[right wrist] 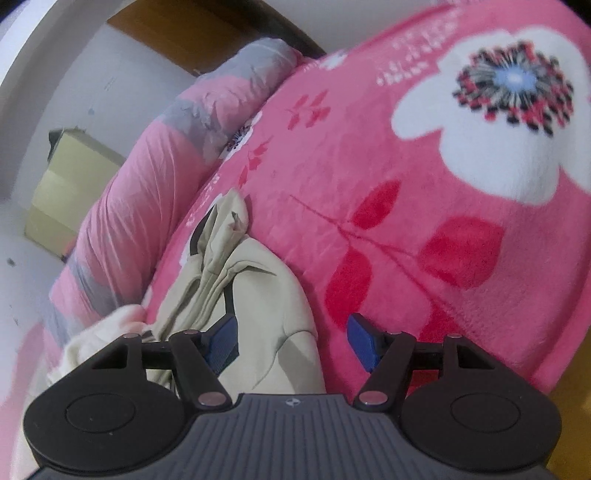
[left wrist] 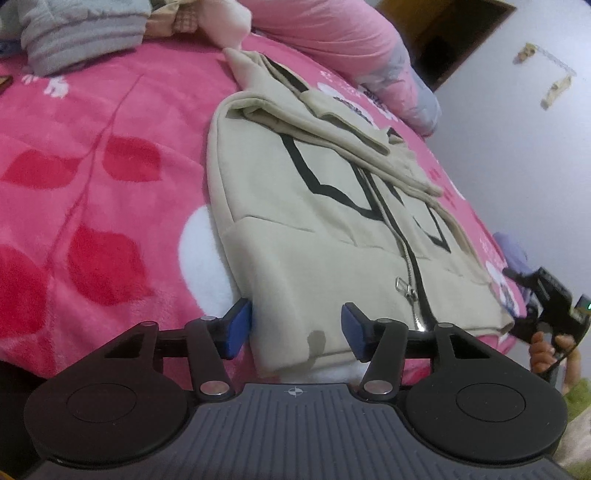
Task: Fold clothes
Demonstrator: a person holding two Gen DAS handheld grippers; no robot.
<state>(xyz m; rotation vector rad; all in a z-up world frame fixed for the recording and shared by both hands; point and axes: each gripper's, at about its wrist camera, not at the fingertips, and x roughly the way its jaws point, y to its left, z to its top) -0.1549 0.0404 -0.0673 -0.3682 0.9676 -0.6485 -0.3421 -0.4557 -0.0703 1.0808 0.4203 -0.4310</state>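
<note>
Beige zip jacket [left wrist: 332, 206], black stripes, sleeves folded in

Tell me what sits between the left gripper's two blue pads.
In the left wrist view, the bottom hem corner of the beige zip-up jacket with black stripes lies between the jaws of the left gripper, resting on the pink floral blanket.

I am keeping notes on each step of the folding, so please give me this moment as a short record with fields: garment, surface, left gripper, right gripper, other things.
garment: beige zip hoodie, lying flat, sleeves folded across the front
surface: pink flowered blanket on a bed
left gripper: jaws apart, hoodie's bottom hem corner between them, pads not pressing
right gripper: jaws apart over the hoodie's edge, nothing gripped
other things: pink quilt, grey garment at the far side
</note>
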